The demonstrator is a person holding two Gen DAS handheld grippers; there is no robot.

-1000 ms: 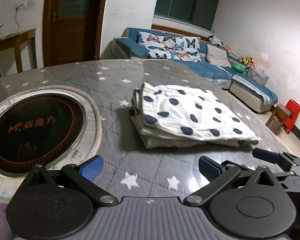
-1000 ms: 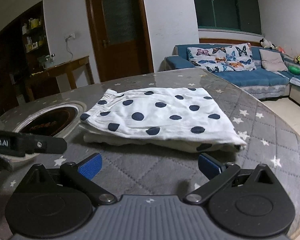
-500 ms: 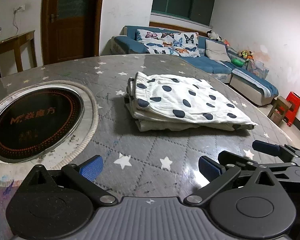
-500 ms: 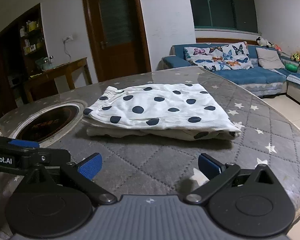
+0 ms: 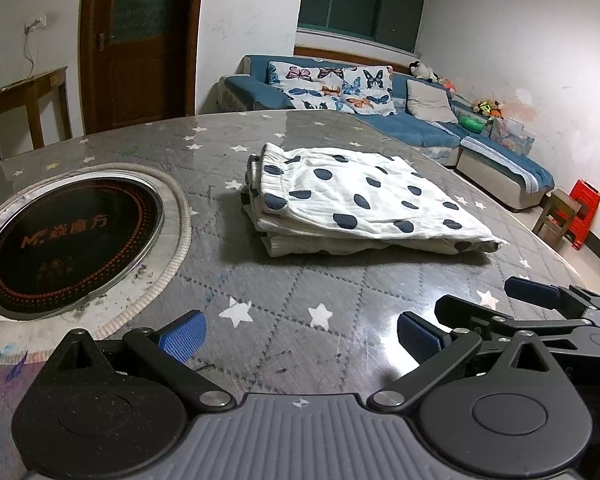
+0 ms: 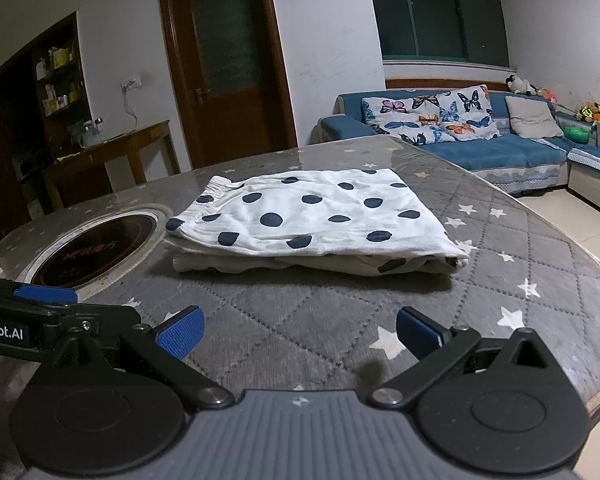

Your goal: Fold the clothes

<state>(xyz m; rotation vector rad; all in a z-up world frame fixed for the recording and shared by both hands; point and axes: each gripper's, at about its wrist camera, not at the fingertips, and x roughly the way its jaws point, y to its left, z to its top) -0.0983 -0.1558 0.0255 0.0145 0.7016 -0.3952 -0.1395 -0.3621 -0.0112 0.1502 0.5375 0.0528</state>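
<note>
**Folded polka-dot garment ahead of two empty grippers**

The left gripper (image 5: 300, 332) hovers low over the grey star-patterned table (image 5: 284, 280) with its jaws spread wide and nothing between the blue pads (image 5: 182, 334). The right gripper (image 6: 298, 330) is likewise released, jaws apart and empty, just above the table's near edge.

The white garment with dark blue dots (image 6: 312, 220) lies folded into a flat, layered rectangle straight ahead of the right gripper, well apart from its fingertips. From the left gripper it sits ahead and slightly to the right, its elastic waistband end turned toward the round black cooktop (image 5: 66, 240) set into the table, which lies ahead and to the left.

In the left wrist view, the right gripper shows at the lower right, close beside the left one. Beyond the table stands a blue sofa (image 6: 500, 152) with butterfly cushions.
</note>
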